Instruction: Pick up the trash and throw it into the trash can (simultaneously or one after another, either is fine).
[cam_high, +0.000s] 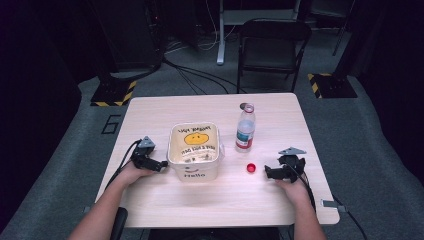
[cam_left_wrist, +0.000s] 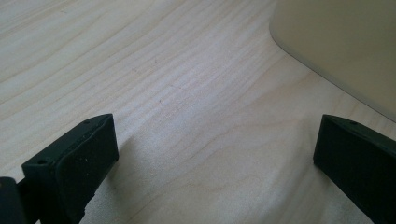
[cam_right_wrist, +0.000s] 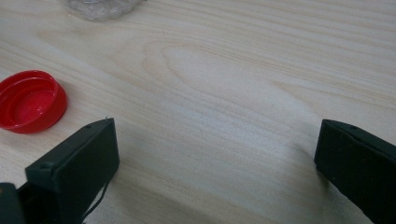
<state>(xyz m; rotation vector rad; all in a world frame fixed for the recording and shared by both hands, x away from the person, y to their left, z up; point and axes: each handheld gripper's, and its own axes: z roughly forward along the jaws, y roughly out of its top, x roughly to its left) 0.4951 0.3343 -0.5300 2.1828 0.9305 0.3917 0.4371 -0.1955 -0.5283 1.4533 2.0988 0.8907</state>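
Overhead view; two table-level close-ups

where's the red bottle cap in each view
High view: the red bottle cap lies on the table, between the tub and the right gripper.
Left gripper view: not in it.
Right gripper view: the cap sits at the left edge, open side up.
Shared landmark: the water bottle, its base at top.

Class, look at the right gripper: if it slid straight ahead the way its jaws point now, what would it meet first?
Probably nothing nearby: the open right gripper faces bare wooden table. The red plastic bottle cap lies left of that line, the clear plastic bottle farther off and also left; depth is uncertain.
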